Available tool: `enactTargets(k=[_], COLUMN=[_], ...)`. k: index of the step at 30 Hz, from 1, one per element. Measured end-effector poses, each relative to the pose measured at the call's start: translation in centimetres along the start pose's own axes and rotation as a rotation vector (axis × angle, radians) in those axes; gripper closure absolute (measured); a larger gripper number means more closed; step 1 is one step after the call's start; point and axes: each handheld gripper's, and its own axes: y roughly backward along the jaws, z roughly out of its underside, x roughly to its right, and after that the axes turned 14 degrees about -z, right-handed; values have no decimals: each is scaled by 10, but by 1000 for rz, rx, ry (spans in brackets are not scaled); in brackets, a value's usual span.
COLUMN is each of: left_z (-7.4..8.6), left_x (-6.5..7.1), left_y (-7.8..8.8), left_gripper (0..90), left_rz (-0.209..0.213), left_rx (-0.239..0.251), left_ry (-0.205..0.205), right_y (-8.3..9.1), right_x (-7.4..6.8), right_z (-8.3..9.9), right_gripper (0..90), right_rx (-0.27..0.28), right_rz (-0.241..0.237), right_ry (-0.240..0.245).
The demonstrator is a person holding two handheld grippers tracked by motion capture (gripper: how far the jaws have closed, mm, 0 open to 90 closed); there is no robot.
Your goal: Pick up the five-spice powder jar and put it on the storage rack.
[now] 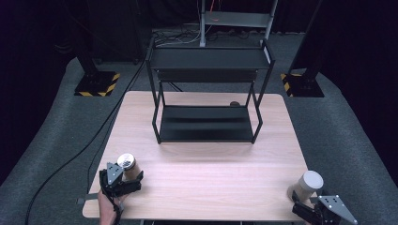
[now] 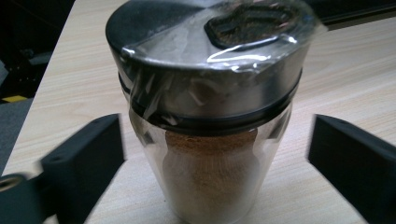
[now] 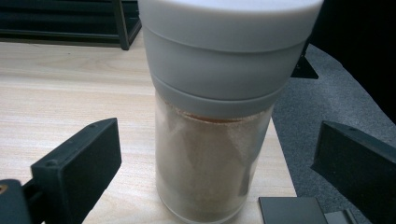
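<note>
At the table's (image 1: 206, 164) front left corner the left gripper (image 1: 123, 180) straddles, unclenched, a steel-lidded jar (image 2: 205, 116) of brown powder, while at the front right corner the right gripper (image 1: 307, 206), jaws apart, flanks a white-capped jar (image 3: 219, 130) of tan powder.

1. Table (image 1: 206, 164): pale matt wood grain.
2. Left jar (image 2: 205, 140): clear glossy glass, shiny metal lid under crinkled plastic film.
3. Right jar (image 3: 210, 158): clear, smooth matt white plastic cap.
4. Rack (image 1: 206, 93): matt black metal.
</note>
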Motion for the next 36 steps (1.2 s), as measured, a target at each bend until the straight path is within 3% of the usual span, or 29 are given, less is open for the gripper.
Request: enactTargets(k=[6, 18, 36], left_z=[6, 8, 8], left_x=[-2, -4, -7], left_y=[-1, -5, -7], left_gripper=[196, 297, 308], left_rz=[-2, 3, 20], left_rx=[11, 5, 11], left_ry=[26, 35, 37], right_y=[-1, 0, 0], right_x=[-1, 0, 0], right_z=[0, 0, -1], right_gripper=[0, 1, 4], right_rx=[-11, -17, -17], right_rz=[2, 4, 4], right_ry=[-1, -4, 0])
